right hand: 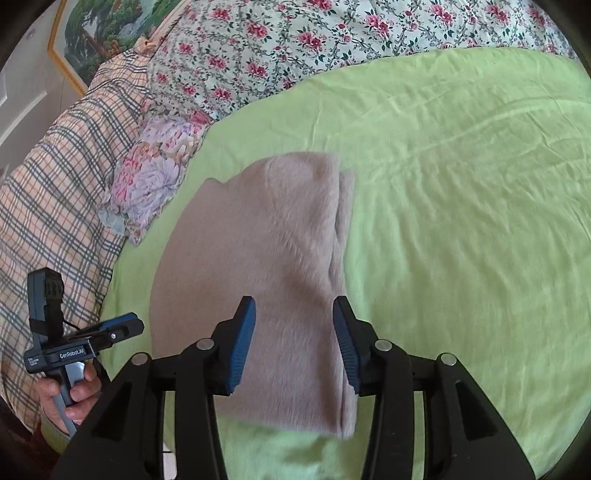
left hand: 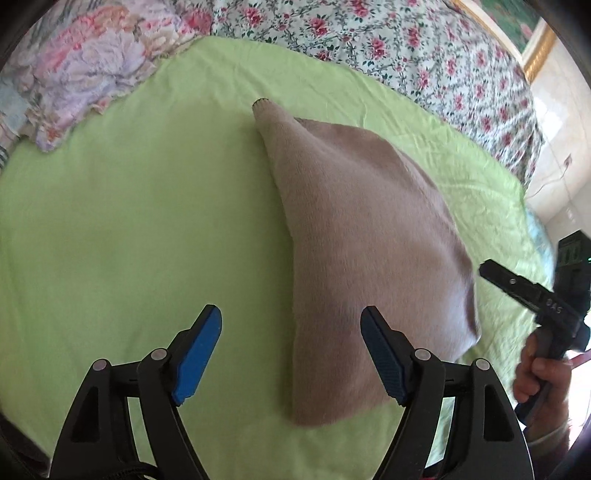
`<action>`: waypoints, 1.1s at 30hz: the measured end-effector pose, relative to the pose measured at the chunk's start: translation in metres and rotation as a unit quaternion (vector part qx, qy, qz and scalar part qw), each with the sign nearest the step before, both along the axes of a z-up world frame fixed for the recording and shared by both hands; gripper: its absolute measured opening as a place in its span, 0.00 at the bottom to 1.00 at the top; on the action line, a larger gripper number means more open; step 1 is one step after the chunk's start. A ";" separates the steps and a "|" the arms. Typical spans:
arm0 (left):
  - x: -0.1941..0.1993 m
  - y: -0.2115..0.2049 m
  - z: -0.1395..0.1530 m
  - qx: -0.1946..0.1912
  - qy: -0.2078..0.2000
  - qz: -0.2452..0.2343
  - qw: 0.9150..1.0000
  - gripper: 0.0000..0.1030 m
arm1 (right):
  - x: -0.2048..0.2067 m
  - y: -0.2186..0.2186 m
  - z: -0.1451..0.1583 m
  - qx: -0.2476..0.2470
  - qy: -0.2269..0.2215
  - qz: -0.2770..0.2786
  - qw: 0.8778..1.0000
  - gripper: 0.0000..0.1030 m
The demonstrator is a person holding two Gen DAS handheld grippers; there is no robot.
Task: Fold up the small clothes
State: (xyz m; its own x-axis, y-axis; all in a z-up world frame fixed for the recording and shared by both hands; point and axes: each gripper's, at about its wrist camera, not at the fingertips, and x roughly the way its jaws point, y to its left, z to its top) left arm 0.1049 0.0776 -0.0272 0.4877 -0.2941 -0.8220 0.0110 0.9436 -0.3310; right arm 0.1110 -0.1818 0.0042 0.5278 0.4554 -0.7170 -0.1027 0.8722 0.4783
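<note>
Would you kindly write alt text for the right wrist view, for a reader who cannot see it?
A folded beige fuzzy garment lies on a light green sheet, with the open right hand-held gripper just above its near edge. The left hand-held gripper is at lower left, beside floral bedding.

The framed painting is cut off by the edge; the garment's near hem is blurred.

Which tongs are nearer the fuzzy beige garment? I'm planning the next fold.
Right, narrowly. Right tongs hover open over the fuzzy beige garment; left tongs hang open at its edge.
</note>
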 end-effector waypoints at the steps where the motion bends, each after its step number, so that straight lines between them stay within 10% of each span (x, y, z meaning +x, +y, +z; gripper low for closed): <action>1: 0.011 0.003 -0.004 -0.018 0.006 -0.001 1.000 0.76 | 0.009 -0.001 -0.003 0.008 0.005 -0.002 1.000 0.44; 17: 0.147 0.017 -0.042 -0.132 0.044 0.012 0.990 0.83 | 0.120 -0.006 -0.044 0.099 0.048 -0.005 0.994 0.44; 19: 0.156 0.014 -0.041 -0.126 0.032 0.010 0.991 0.71 | 0.122 0.000 -0.041 0.094 0.039 0.006 0.995 0.24; 21: 0.164 0.011 -0.038 -0.130 0.014 -0.006 0.991 0.33 | 0.123 0.002 -0.033 0.082 0.016 -0.003 0.997 0.15; 26: 0.149 -0.002 -0.012 -0.072 -0.067 -0.019 0.995 0.24 | 0.101 -0.005 -0.003 0.106 -0.074 -0.004 0.992 0.09; 33: 0.157 -0.003 -0.028 -0.043 -0.063 -0.011 0.997 0.25 | 0.116 -0.004 -0.043 0.062 -0.015 -0.036 0.997 0.09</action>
State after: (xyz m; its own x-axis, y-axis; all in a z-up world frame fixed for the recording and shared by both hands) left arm 0.2619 0.0751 -0.0550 0.5783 -0.3731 -0.7255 0.0788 0.9107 -0.4056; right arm 0.2275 -0.1854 -0.0389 0.5832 0.5001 -0.6401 -0.0581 0.8116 0.5813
